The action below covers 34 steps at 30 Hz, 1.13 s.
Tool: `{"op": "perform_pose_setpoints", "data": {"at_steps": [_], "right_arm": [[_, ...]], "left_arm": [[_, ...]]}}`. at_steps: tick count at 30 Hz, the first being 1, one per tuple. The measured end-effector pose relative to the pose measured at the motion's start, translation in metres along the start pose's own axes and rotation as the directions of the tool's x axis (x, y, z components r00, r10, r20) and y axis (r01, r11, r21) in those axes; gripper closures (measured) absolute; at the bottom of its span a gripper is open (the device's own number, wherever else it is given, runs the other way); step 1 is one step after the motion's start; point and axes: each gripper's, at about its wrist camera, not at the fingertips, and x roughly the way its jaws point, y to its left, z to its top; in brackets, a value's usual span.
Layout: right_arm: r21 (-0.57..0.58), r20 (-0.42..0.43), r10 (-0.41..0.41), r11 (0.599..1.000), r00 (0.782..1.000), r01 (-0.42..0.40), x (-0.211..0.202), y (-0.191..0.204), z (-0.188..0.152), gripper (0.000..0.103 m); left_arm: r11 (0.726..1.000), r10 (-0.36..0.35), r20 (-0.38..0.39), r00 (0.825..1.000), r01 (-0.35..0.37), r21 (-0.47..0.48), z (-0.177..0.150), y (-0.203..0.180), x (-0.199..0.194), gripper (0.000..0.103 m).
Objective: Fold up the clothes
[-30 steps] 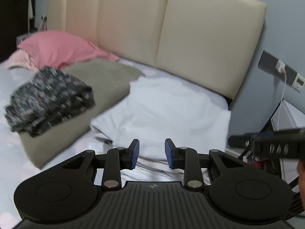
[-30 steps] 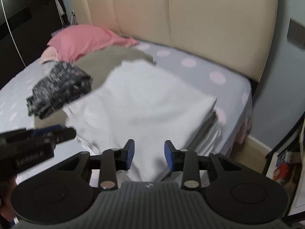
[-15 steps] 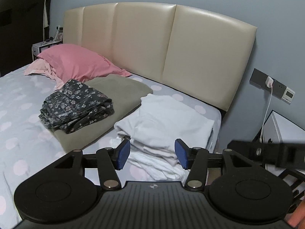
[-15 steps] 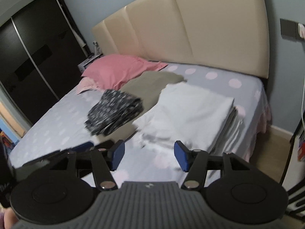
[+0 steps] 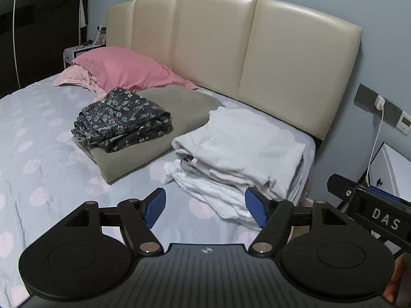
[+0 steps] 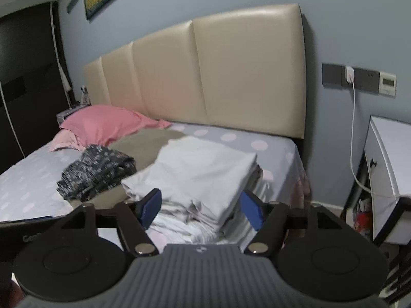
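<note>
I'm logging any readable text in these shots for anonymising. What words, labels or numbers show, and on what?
"DAS": raised letters on the right gripper, seen at the edge of the left wrist view.
Embossed letters on the left gripper, seen in the right wrist view: too dark and cut off to read.
Wall thermostat display: too small to read.
Small emblem on each gripper's grey housing: a symbol, no letters.

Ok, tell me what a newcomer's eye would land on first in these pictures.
First the tall cream headboard along the far side of the bed. Then the stack of folded white clothes near the bed's right edge, beside a dark flowered bundle lying on a folded olive cloth, with a pink pillow behind them. Low in front, the left gripper and right gripper are opening, with nothing held.
</note>
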Motion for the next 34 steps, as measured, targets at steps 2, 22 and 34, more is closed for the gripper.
{"op": "perform_pose_setpoints", "data": {"at_steps": [2,22,34], "right_arm": [[0.025,-0.020,-0.015,1.000,1.000,0.015,0.008,-0.001,-0.006,0.028],[0.029,-0.049,-0.054,0.998,0.997,0.056,0.024,0.004,-0.018,0.023],[0.024,-0.042,-0.062,0.998,0.997,0.063,0.023,0.004,-0.019,0.023]], "left_arm": [[1.000,0.005,-0.015,1.000,-0.004,0.016,-0.003,-0.001,0.004,0.036],[0.998,0.032,-0.038,0.999,-0.030,0.059,-0.007,-0.011,0.019,0.034],[0.998,0.033,-0.044,0.998,-0.031,0.057,-0.007,-0.013,0.020,0.034]]}}
